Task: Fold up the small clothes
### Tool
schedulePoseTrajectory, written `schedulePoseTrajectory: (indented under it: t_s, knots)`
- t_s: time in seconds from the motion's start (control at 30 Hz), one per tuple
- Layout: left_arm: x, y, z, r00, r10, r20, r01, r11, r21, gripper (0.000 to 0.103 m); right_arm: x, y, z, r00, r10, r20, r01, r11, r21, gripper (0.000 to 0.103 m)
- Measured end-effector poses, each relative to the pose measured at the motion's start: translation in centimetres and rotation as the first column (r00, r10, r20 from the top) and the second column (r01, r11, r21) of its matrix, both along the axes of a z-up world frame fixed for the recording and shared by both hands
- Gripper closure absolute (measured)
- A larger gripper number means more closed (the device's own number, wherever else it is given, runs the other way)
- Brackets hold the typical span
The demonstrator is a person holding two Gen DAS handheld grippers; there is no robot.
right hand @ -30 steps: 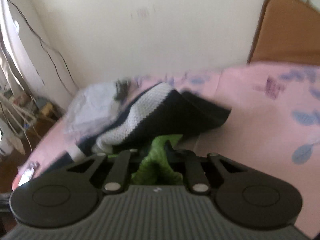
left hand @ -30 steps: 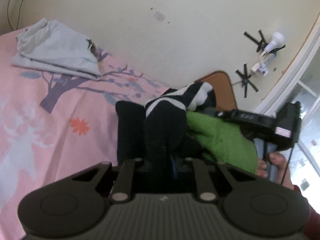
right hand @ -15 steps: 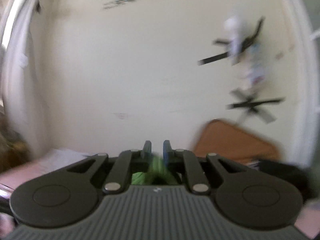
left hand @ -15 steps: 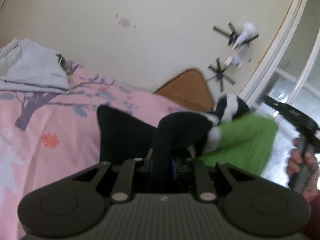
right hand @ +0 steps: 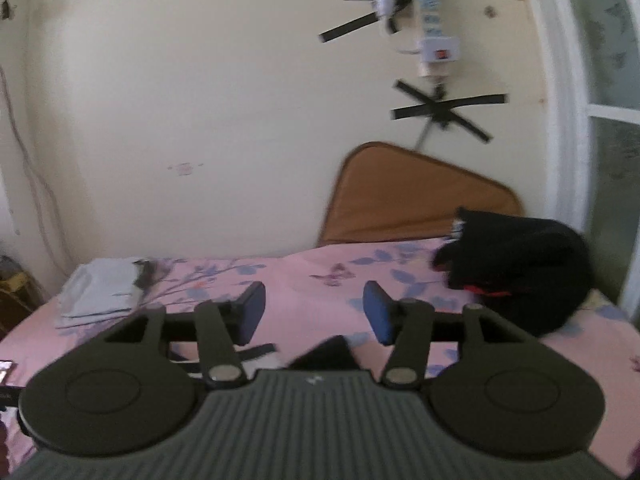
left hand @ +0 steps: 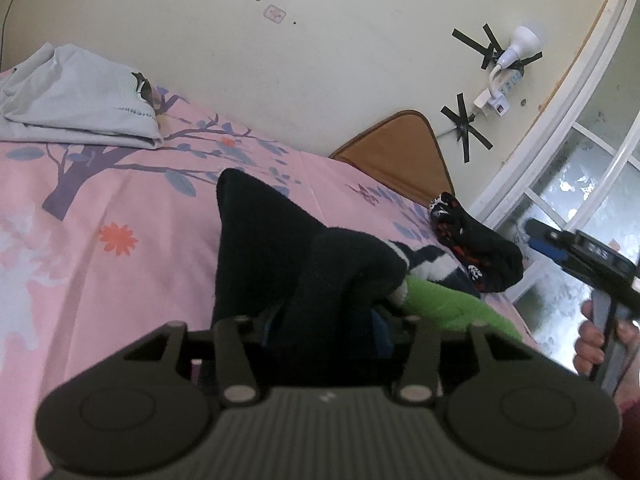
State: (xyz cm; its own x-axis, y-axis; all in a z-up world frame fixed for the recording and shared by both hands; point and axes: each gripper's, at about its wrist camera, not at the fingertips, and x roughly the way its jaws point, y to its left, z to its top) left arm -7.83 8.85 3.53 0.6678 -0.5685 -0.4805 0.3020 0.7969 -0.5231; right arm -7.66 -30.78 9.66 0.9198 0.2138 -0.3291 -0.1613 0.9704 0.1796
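A black knit garment point(left hand: 280, 240) with white stripes and a green part point(left hand: 448, 308) lies bunched on the pink bedsheet point(left hand: 100, 220). One fold of it rises between the fingers of my left gripper point(left hand: 324, 328), whose jaws are opening; the cloth hides most of both pads. My right gripper point(right hand: 314, 314) is opening too, with nothing between its blue pads point(right hand: 376, 316). It hovers over the bed, and the garment's black tip point(right hand: 332, 354) shows just under it. In the left wrist view the right gripper point(left hand: 580, 252) sits at the right edge, held by a hand point(left hand: 592, 344).
A pile of dark patterned socks point(left hand: 472, 248) point(right hand: 520, 272) sits near the bed's far right corner. A folded pale grey garment point(left hand: 80, 100) point(right hand: 100, 288) lies far left. A brown headboard point(right hand: 420, 200) and a taped power strip point(right hand: 432, 44) are on the wall; a window frame is to the right.
The right gripper let go of the green part and swung up and away to the right. The garment sank onto the bed. The left jaws spread wider around the black fold.
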Motion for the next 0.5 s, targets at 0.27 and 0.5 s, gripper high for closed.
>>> schedulePoseTrajectory:
  t_s: [0.27,0.5]
  knots:
    - [-1.0,1.6,0.3,1.000,-0.005,0.029,0.005,1.000,-0.012,0.049,2.4,3.1,-0.4,0.989,0.117,-0.087,-0.122,0.991,-0.046,0.039]
    - [-0.7,1.5,-0.2,1.000,0.003,0.011,-0.003,1.000,0.000,0.047,4.0,2.5,-1.5,0.973,0.185,-0.141,-0.198,0.977,-0.082,0.025]
